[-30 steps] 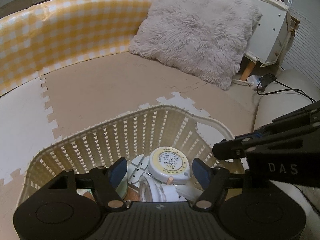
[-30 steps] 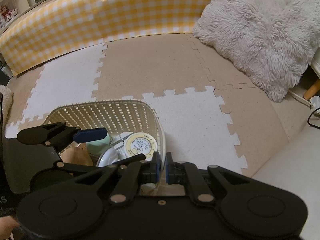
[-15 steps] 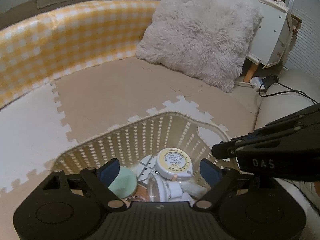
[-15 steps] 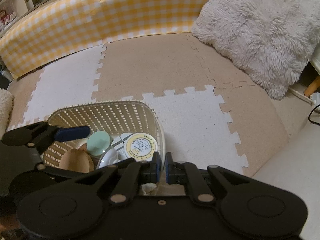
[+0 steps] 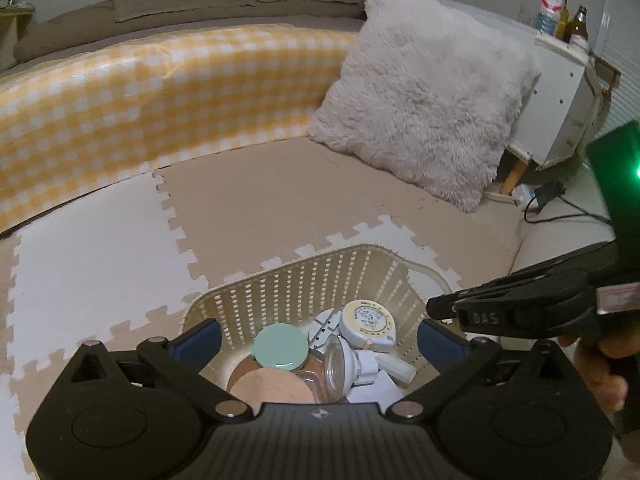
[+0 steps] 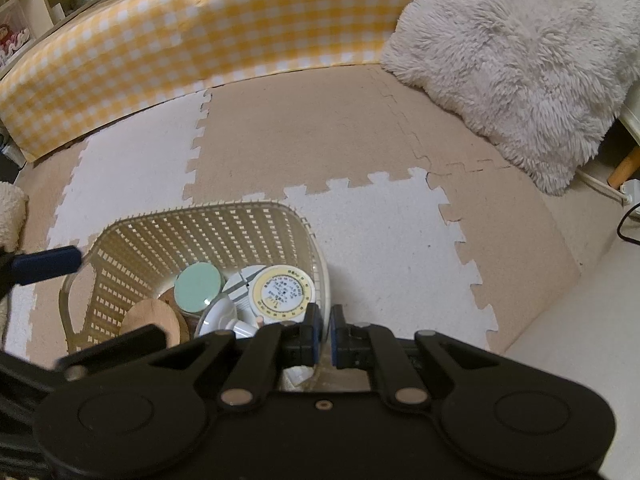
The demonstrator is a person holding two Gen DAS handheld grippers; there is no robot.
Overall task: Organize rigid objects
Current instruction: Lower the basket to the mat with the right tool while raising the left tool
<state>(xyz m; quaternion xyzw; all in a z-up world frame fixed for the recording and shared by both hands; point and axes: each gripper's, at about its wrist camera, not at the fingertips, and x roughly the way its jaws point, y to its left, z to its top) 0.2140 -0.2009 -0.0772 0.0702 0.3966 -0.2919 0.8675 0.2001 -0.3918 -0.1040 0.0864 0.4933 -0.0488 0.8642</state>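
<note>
A cream slotted basket (image 5: 320, 276) (image 6: 180, 236) sits on the foam mat. In it lie a round yellow-faced tape measure (image 5: 370, 320) (image 6: 282, 292), a jar with a mint lid (image 5: 281, 347) (image 6: 199, 286), a wooden disc (image 5: 272, 386) and a clear and white plastic funnel part (image 5: 348, 364). My left gripper (image 5: 320, 336) hovers above the basket, its jaws opening wide with nothing pressed between the pads. One of its blue fingers (image 6: 44, 264) shows at the left of the right wrist view. My right gripper (image 6: 325, 330) (image 5: 440, 304) is shut on the basket's right rim.
A fluffy grey pillow (image 5: 424, 108) leans at the back right. A yellow checked bumper (image 5: 140, 92) curves along the back. A white cabinet (image 5: 560, 96) carries bottles, with a black cable (image 5: 560, 204) on the floor beside it. A person's hand (image 5: 604, 364) holds the right gripper.
My left gripper has risen and drawn back from the basket while its jaws spread wider, and the mint-lidded jar now shows in full. The right gripper has not moved.
</note>
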